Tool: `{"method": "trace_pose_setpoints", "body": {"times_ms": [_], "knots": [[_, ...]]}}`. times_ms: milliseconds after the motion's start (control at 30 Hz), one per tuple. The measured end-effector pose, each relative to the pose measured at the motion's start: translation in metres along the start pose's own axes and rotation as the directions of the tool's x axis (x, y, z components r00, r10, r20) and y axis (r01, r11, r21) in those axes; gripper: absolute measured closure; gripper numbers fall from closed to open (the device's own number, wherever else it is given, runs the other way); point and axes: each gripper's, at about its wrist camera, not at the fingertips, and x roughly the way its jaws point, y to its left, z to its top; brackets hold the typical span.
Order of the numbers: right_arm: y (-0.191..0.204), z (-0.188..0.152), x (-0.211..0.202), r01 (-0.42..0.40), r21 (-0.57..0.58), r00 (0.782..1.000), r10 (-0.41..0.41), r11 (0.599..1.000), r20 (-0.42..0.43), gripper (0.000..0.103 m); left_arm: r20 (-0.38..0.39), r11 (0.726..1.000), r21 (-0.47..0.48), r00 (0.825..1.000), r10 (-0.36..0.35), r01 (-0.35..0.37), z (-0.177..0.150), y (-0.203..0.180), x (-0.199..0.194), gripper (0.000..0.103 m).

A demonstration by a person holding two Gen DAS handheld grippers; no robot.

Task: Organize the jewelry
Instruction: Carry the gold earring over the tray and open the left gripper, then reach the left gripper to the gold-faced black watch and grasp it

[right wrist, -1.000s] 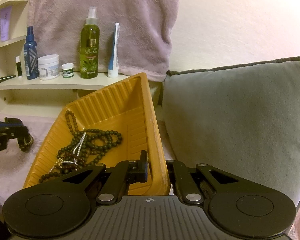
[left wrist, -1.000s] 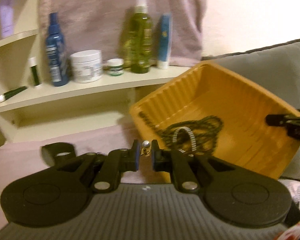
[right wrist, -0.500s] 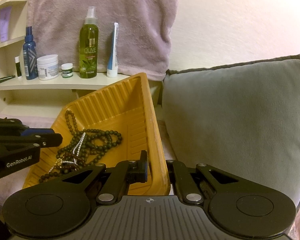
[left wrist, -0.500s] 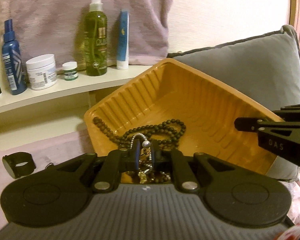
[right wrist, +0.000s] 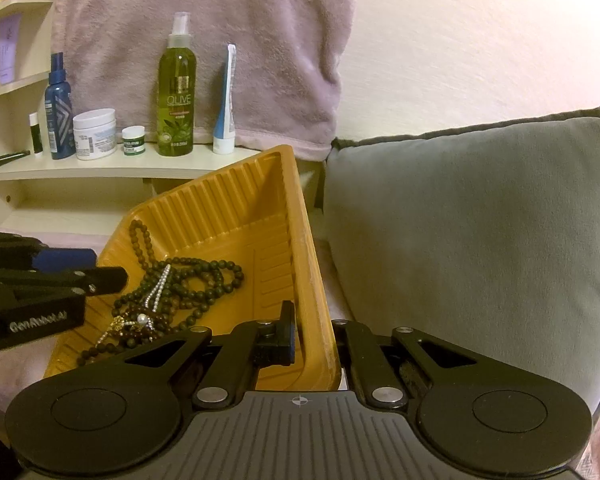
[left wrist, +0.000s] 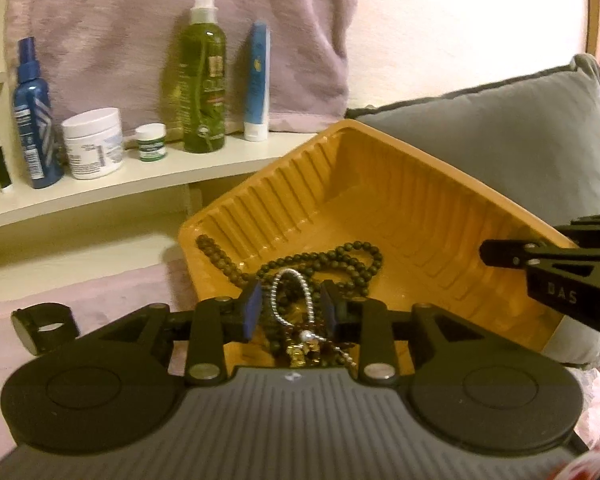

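An orange ribbed tray [left wrist: 420,200] [right wrist: 236,216] is tilted against a grey pillow. It holds dark bead necklaces [left wrist: 340,260] [right wrist: 204,280], a silver chain [left wrist: 296,292] [right wrist: 158,286] and a small pearl earring [left wrist: 307,336] [right wrist: 142,319] lying on the pile. My left gripper [left wrist: 290,310] is open over the tray's near corner, with the earring just below its fingers. My right gripper [right wrist: 314,336] is shut on the tray's right rim [right wrist: 318,304] and holds it tilted.
A black ring-shaped piece [left wrist: 44,320] lies on the pink cover left of the tray. A shelf [right wrist: 112,164] behind carries a green spray bottle [right wrist: 178,92], a blue bottle, jars and a tube. A grey pillow [right wrist: 480,240] fills the right side.
My left gripper moved right over the tray, opened and let go of the pearl earring, which now lies on the necklaces. My right gripper kept its hold on the rim.
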Motion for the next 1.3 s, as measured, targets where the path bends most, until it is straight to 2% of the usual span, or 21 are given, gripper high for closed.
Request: {"method": "trace_pose_setpoints", "body": {"times_ms": [267,400,567,833,1067,1300], "knots": [[0.000,0.000,0.001,0.002,-0.001,1.000,-0.002,1.000,-0.001,0.097,0.028,0.993,-0.049,0.994,0.108,-0.106,-0.006,0.030,-0.018,0.075],[0.000,-0.001,0.001,0.003,-0.003,1.000,-0.003,1.000,-0.001,0.097,0.018,0.982,-0.085,0.985,0.171,-0.169,-0.016,0.052,-0.027,0.074],[-0.001,-0.001,0.002,0.005,-0.003,1.000,-0.005,1.000,-0.002,0.097,-0.012,0.963,-0.132,0.972,0.234,-0.233,-0.031,0.073,-0.030,0.068],[-0.001,-0.001,0.002,0.005,-0.004,1.000,-0.005,1.000,-0.003,0.097,-0.050,0.956,-0.181,0.973,0.225,-0.231,-0.039,0.076,-0.013,0.062],[0.000,-0.002,0.003,0.003,-0.005,1.000,-0.003,1.000,-0.002,0.097,-0.074,0.953,-0.147,0.964,0.255,-0.264,-0.040,0.071,0.007,0.061],[0.000,-0.002,0.003,0.004,-0.005,1.000,-0.004,1.000,-0.002,0.097,-0.074,0.949,-0.115,0.955,0.286,-0.293,-0.044,0.075,0.001,0.064]]}}
